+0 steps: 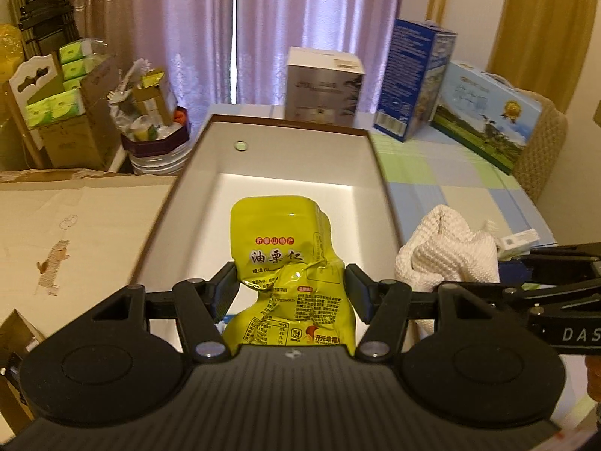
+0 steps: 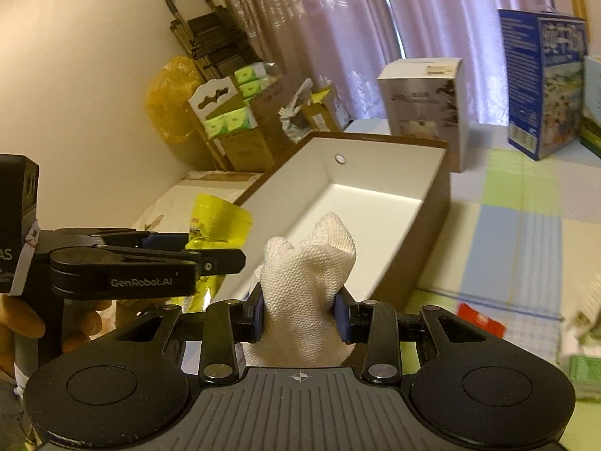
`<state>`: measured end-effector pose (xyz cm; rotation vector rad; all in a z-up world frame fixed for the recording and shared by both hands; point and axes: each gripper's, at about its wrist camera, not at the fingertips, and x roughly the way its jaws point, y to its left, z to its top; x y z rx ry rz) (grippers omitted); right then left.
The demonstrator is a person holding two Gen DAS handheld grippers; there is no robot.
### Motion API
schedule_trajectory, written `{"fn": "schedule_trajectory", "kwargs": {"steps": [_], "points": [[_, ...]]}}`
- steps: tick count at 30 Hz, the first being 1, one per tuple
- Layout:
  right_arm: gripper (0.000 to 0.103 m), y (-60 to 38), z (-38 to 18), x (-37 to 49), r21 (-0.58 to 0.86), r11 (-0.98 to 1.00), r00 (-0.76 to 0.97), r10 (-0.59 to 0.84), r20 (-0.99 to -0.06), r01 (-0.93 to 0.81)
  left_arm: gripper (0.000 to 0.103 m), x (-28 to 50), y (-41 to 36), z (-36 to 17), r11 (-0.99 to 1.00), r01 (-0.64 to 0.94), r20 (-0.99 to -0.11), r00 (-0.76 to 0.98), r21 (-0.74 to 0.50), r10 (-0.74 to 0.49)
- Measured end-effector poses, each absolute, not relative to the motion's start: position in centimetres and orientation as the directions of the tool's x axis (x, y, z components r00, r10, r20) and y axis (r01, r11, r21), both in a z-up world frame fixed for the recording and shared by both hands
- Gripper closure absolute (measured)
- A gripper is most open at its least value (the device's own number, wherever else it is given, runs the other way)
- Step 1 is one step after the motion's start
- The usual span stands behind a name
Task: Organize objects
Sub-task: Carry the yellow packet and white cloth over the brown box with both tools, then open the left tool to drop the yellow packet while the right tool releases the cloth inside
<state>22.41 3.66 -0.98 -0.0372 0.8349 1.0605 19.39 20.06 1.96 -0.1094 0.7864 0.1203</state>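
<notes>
Pale mauve curtains [image 1: 311,30] close off the back of the room, and a bed under a checked sheet [image 1: 443,173] of green, blue and cream carries the work.

Between the fingers of the left gripper [image 1: 291,282] sits a yellow snack pouch [image 1: 285,248], pinched at its crumpled waist, so the jaws are clamped on it. It hangs over the near end of the open white box [image 1: 210,173], whose brown rim runs along the sheet's left edge. Red and black Chinese characters on the pouch read as oil chestnut kernels; the finer print is too small to make out.

The right gripper [image 2: 300,312] has its blue pads pressed into a bunched white waffle-weave cloth [image 2: 308,285], squeezing it firmly. In the right wrist view the cloth stands just short of the box's near corner.

Both things look to be on their way into the box, which appears empty. Next, each should be brought over the white floor, lowered and released, side by side so neither lands on the other.

"GenRobot.AI" is printed on the left gripper's arm, and "DAS" shows on the right one. Farther back on the sheet stand a grey-white carton [image 1: 323,86] and a blue carton [image 1: 413,79], their lettering unreadable.
</notes>
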Motion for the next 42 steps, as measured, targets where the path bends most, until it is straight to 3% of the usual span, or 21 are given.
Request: {"fn": "schedule_trajectory", "kwargs": {"steps": [26, 42], "points": [[0.069, 11.9, -5.6, 28.9, 0.236, 0.611, 0.271, 0.619, -0.737, -0.756, 0.044, 29.6, 25.9, -4.9, 0.99, -0.14, -0.816, 0.574, -0.013, 0.071], [0.066, 13.2, -6.4, 29.9, 0.168, 0.63, 0.305, 0.57, -0.763, -0.758, 0.031, 31.5, 26.3, -6.6, 0.995, -0.099, -0.84, 0.542, -0.021, 0.036]]}}
